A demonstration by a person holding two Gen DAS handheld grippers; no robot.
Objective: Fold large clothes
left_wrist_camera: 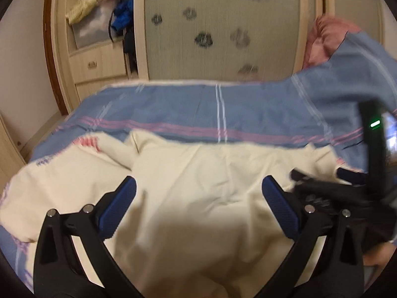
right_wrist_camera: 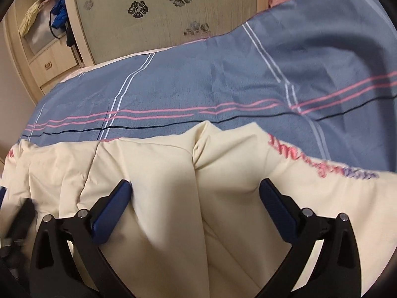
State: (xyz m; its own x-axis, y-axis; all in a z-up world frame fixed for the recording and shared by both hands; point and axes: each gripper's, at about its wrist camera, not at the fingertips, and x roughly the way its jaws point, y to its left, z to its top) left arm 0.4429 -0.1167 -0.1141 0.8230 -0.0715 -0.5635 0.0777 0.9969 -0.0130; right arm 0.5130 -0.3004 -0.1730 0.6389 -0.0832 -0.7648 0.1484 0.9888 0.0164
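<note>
A: Now, left wrist view first. Where does the garment sit?

B: Cream garment lies spread on the blue striped bedspread, rumpled toward the left, pink lettering partly showing at that edge. Left gripper hovers over the middle of the cloth, jaws spread wide, nothing between them. Right gripper shows at the right edge as a dark blurred shape beside the cloth; from here I cannot tell its jaw state.

A: And the right wrist view?

B: Same garment, here with a raised ridge running up between the pads. Right gripper is spread apart too, blue pads resting against or just above the cloth (contact unclear). It grips nothing. Script lettering lies to the right, near the far edge.

A: Handling estimate?

B: Judging by the soft creases: light, limp woven fabric, no stiffness, probably drapes and slides on the bedspread. Not fragile. A pinch in the middle would only bunch it.

A: So where to hold?

B: Likely at an edge or corner, a single layer at the far hem, one gripper each side, so the fold stays even.
</note>
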